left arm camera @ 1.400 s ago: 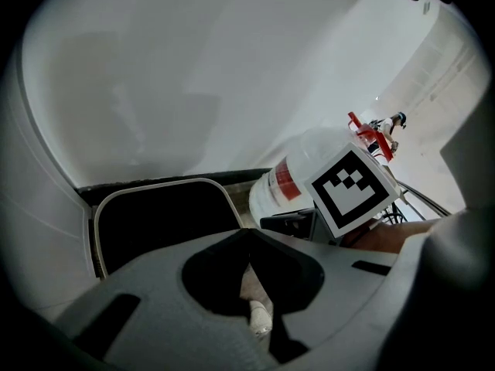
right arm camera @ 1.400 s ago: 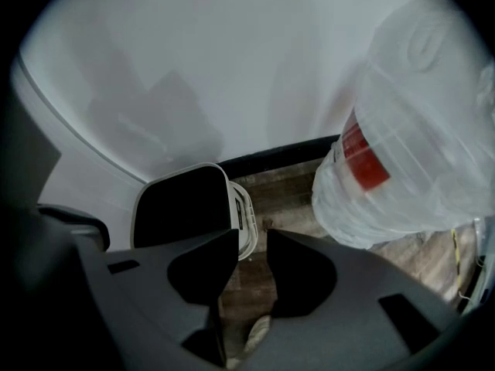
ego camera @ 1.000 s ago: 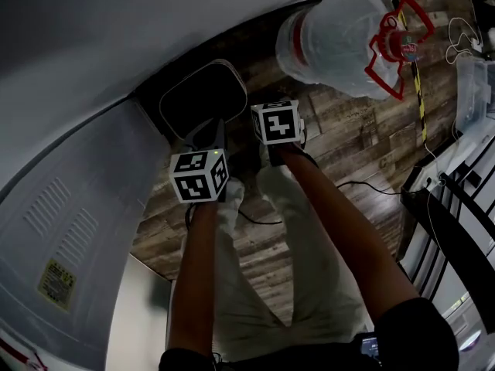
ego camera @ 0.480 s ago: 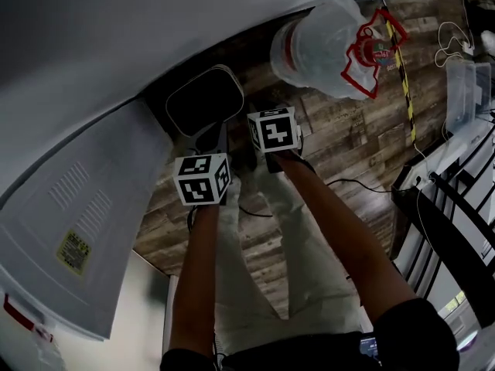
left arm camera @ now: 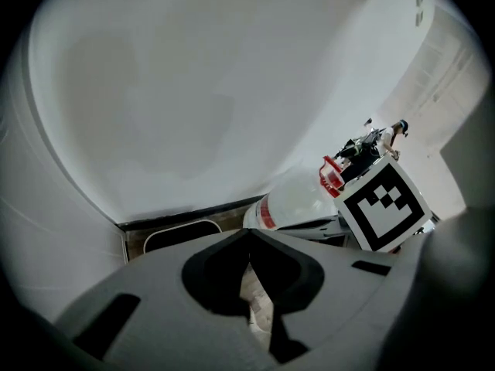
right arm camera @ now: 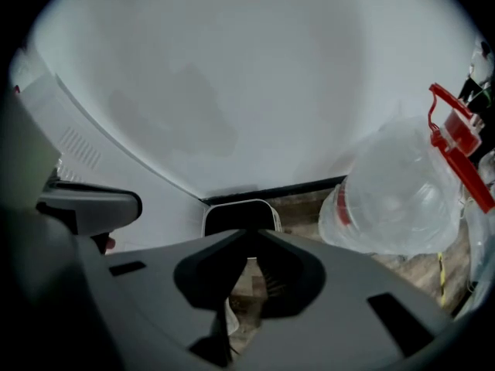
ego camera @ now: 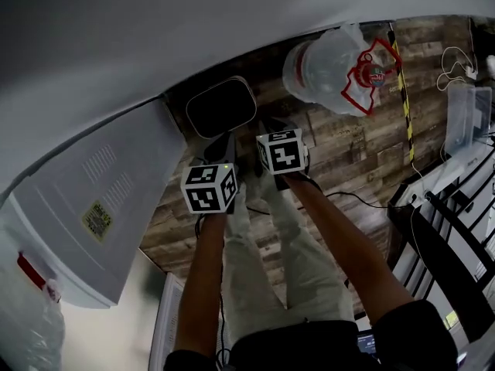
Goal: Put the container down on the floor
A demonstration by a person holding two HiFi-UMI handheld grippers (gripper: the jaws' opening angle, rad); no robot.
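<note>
A dark rectangular container [ego camera: 222,107] with a pale rounded rim rests on the wood-plank floor against the white wall. It also shows as the container [left arm camera: 182,234] past my left jaws and the container [right arm camera: 240,216] past my right jaws. My left gripper [ego camera: 225,144] and right gripper [ego camera: 270,127] hang side by side just short of it, not touching it. The left gripper [left arm camera: 248,234] is shut on nothing, and so is the right gripper [right arm camera: 250,236]. Only trouser legs and floor show below the jaws.
A big clear water jug [ego camera: 331,68] with a red handle lies on the floor to the right of the container. A white appliance panel [ego camera: 97,207] fills the left. At the right stand a clear plastic box [ego camera: 468,114] and a dark rack [ego camera: 452,238]. A cable [ego camera: 352,194] crosses the floor.
The head view has swung, so everything sits lower and further right in it. Both grippers stay shut and side by side; the right one has drawn back slightly from the container.
</note>
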